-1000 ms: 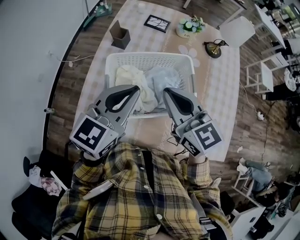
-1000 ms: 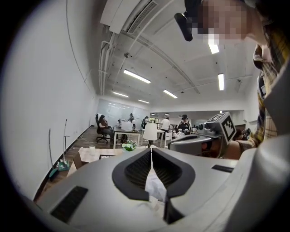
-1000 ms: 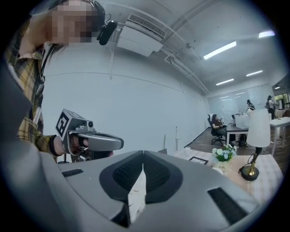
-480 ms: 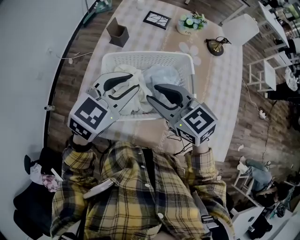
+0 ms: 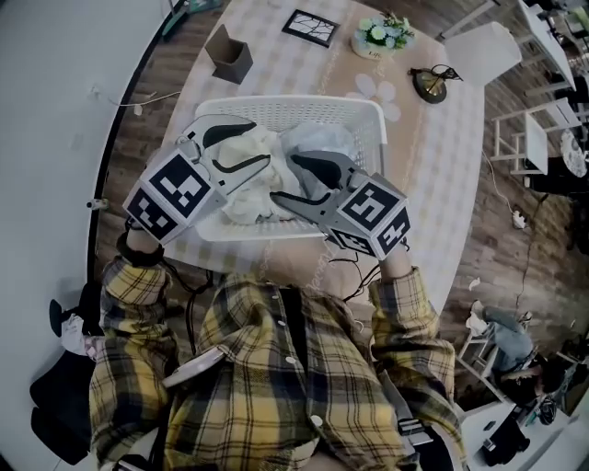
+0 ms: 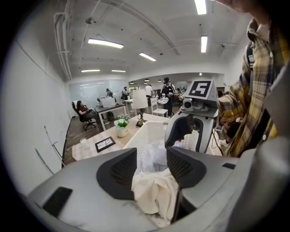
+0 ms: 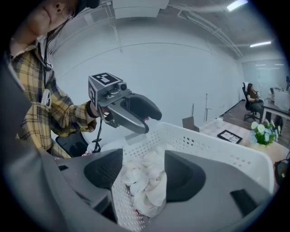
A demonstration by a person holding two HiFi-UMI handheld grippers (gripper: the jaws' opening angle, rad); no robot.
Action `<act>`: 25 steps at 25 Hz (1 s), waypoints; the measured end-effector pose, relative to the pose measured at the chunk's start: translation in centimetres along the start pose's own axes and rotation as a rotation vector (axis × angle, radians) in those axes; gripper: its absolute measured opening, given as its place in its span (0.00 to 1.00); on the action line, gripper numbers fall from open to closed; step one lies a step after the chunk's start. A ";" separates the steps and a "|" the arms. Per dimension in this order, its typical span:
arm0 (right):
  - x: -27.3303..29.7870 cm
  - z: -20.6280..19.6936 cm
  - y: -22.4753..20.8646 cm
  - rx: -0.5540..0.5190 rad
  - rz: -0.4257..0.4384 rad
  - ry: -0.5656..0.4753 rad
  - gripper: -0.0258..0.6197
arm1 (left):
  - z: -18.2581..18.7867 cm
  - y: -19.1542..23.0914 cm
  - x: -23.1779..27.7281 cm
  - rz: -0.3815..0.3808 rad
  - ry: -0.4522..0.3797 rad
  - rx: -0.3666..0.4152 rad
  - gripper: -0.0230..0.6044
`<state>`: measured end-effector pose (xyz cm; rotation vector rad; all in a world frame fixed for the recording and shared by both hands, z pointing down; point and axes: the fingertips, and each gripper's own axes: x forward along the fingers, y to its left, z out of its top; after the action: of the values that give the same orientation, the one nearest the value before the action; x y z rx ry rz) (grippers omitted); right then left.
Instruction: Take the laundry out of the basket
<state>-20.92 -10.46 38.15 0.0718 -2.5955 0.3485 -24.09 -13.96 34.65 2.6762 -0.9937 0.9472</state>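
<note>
A white perforated laundry basket (image 5: 366,112) stands on the table and holds a cream cloth (image 5: 247,189) at left and a pale blue cloth (image 5: 320,140) at right. My left gripper (image 5: 259,143) hangs over the basket's left half, above the cream cloth. Its jaws have just been opening and stand apart; cream cloth (image 6: 154,192) shows in the gap, not pinched. My right gripper (image 5: 284,178) is over the basket's near middle. Its jaws have also just been opening, and crumpled cloth (image 7: 146,181) shows between them inside the basket wall (image 7: 217,154).
Beyond the basket, the checked tablecloth (image 5: 433,184) carries a dark pen box (image 5: 230,53), a framed picture (image 5: 308,26), a flower pot (image 5: 380,35) and a small lamp (image 5: 433,83). White furniture (image 5: 515,147) stands at right, and wooden floor surrounds the table.
Both grippers have sunk forward and down over the basket. Their jaws, shut a second ago, now stand apart over the laundry.
</note>
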 end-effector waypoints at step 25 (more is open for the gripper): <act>7.1 -7.8 -2.0 -0.038 0.149 0.322 0.66 | -9.5 -0.7 8.4 -0.400 0.562 0.261 0.60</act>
<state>-23.07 -10.28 48.71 -0.1781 -2.2921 0.3341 -23.62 -14.88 47.34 2.4069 -0.2223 1.6719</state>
